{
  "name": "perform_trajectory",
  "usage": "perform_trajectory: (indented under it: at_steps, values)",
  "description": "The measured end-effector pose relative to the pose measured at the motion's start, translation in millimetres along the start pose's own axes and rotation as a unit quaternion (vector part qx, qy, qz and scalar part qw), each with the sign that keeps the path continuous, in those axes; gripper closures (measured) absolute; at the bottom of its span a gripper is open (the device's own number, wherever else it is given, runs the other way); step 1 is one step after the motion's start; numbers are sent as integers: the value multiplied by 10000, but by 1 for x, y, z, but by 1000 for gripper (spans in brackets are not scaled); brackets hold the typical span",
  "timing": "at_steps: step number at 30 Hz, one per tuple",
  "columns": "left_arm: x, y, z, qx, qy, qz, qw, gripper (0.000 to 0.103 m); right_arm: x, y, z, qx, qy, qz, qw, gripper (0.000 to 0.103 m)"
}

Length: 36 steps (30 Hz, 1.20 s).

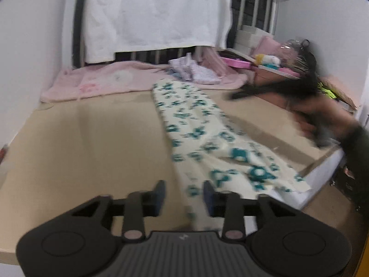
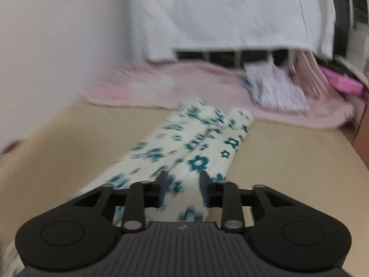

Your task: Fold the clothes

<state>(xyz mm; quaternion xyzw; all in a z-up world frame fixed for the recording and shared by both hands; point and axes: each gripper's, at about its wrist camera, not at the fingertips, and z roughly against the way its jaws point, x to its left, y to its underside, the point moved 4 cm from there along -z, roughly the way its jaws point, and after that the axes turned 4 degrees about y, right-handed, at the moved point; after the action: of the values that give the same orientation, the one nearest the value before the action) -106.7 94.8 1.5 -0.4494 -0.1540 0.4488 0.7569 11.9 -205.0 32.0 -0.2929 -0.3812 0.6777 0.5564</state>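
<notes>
A cream pair of trousers with teal flowers (image 1: 198,133) lies stretched along the tan tabletop (image 1: 92,143), its legs pointing toward the back. My left gripper (image 1: 184,190) hovers over the near end of the garment, jaws apart, with nothing pinched between them. In the left wrist view a person's hand (image 1: 327,120) holds the blurred right gripper at the right of the garment. In the right wrist view the right gripper (image 2: 183,183) is open above the trousers (image 2: 198,147), whose two legs lie side by side; cloth shows below the gap, but the pads do not press on it.
A pink blanket (image 1: 110,80) covers the back of the table, with a folded lilac-patterned garment (image 1: 196,71) on it. A white sheet (image 1: 156,13) hangs behind. Pink boxes and toys (image 1: 267,62) crowd the back right corner. The table's right edge (image 1: 322,168) is close to the waistband.
</notes>
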Motion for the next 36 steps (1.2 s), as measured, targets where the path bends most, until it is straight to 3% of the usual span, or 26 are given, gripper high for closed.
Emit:
perform_trajectory:
  at_steps: [3, 5, 6, 7, 9, 11, 12, 13, 14, 15, 16, 17, 19, 22, 26, 30, 32, 36]
  values:
    - [14, -9, -25, 149, 186, 542, 9982, 64, 5, 37, 45, 200, -272, -288, 9990, 62]
    - [12, -14, -36, 152, 355, 684, 9969, 78, 14, 58, 63, 191, -406, -541, 9975, 63]
    - [9, -16, -40, 159, 501, 679, 9963, 92, 19, 68, 72, 176, -476, -662, 9965, 63]
    - [4, -18, -44, 181, 603, 625, 9961, 96, 28, 74, 75, 203, -509, -674, 9962, 67]
    - [-11, -16, -43, 196, 647, 254, 9974, 96, 47, 87, 80, 273, -561, -656, 9959, 80]
    - [-32, -11, -37, 174, 646, -378, 9970, 91, 65, 93, 86, 180, -667, -313, 9971, 84]
    - [-39, -7, -30, 94, 663, -721, 9951, 82, 72, 95, 92, 40, -775, -46, 9970, 84]
    - [-44, -3, -21, -12, 707, -1015, 9923, 66, 79, 97, 98, -100, -883, 221, 9958, 82]
    - [-46, 1, -11, -124, 749, -1265, 9891, 56, 86, 99, 104, -241, -990, 488, 9936, 77]
    - [-46, 6, -2, -243, 788, -1477, 9856, 42, 93, 101, 110, -380, -1096, 754, 9904, 54]
    - [-45, 11, 8, -361, 827, -1689, 9815, 38, 95, 104, 117, -504, -1223, 1095, 9851, 27]
    - [-46, 16, 16, -430, 879, -1867, 9775, 38, 96, 108, 126, -624, -1352, 1449, 9782, 20]
    - [-51, 25, 21, -430, 973, -2178, 9702, 38, 95, 119, 137, -600, -1501, 2176, 9626, 18]
    - [-61, 42, 19, -375, 1021, -2787, 9542, 38, 91, 137, 147, -431, -1513, 2757, 9483, 18]
    - [-70, 66, 14, -99, 854, -3840, 9193, 38, 80, 162, 153, -146, -1098, 3368, 9350, 18]
    - [-70, 73, 4, -142, 680, -4241, 9030, 41, 64, 176, 153, -6, -782, 3324, 9399, 19]
    - [-77, 71, -4, -251, 669, -4413, 8945, 43, 65, 177, 144, -203, -743, 3258, 9423, 22]
    - [-86, 65, -12, -499, 675, -4568, 8856, 48, 79, 164, 129, -780, -939, 3157, 9410, 24]
